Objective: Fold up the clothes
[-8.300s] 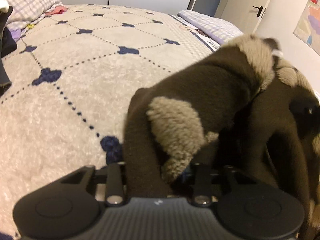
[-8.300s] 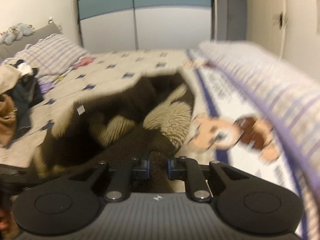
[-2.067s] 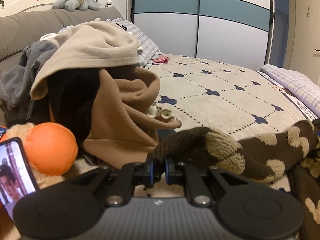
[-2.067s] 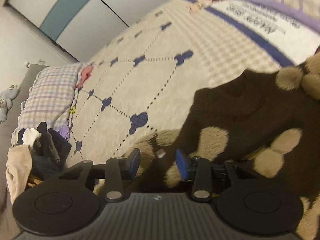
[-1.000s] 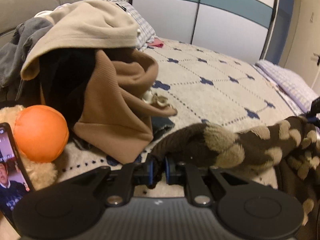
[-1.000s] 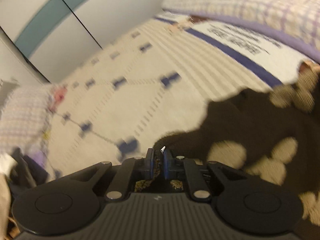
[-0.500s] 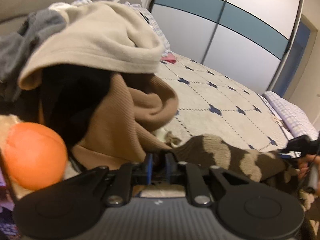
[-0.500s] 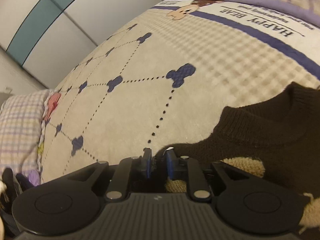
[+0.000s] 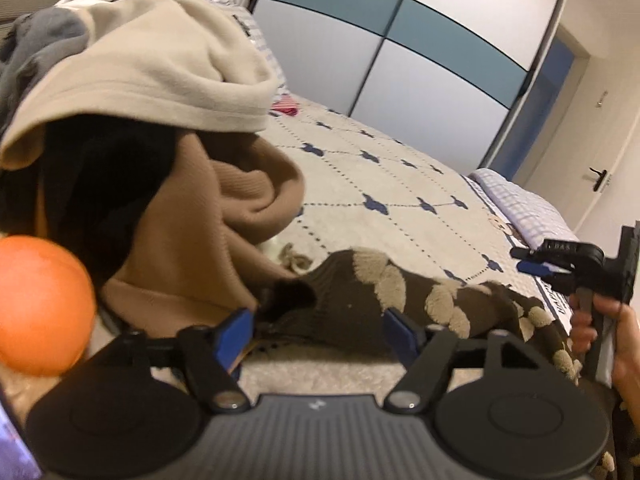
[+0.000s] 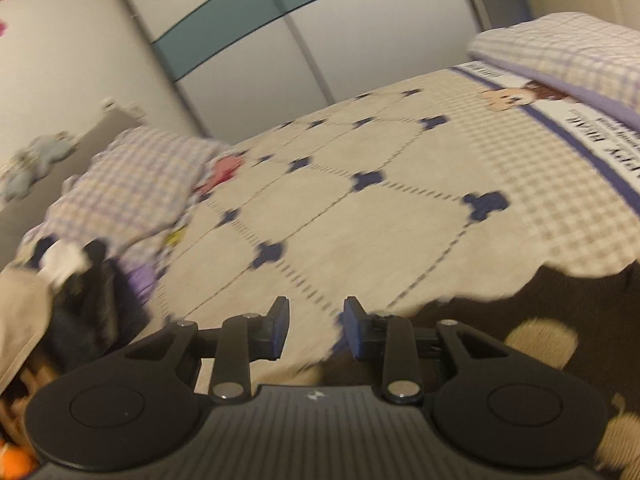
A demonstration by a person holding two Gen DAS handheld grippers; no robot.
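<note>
A dark brown sweater with fuzzy beige spots point(image 9: 400, 292) lies stretched across the bed, its sleeve end point(image 9: 292, 300) resting on the blanket. My left gripper point(image 9: 320, 330) is opening; the sleeve lies between its blue pads, which stand apart from it. In the left wrist view my right gripper point(image 9: 560, 264) shows at the far right, held by a hand point(image 9: 616, 336). The right gripper point(image 10: 314, 326) is also opening, with only blanket between its fingers. The sweater's body point(image 10: 560, 320) lies just right of it.
A heap of clothes, cream point(image 9: 168, 68) over tan point(image 9: 224, 220) and black, rises at the left beside an orange ball point(image 9: 40, 308). The cream quilted bed cover point(image 10: 360, 220) stretches toward a checked pillow point(image 10: 132, 192) and sliding wardrobe doors point(image 9: 420, 52).
Both grippers were shut on the sweater one second ago and have let go. The sleeve dropped onto the blanket. The right gripper swung left, off the sweater's edge.
</note>
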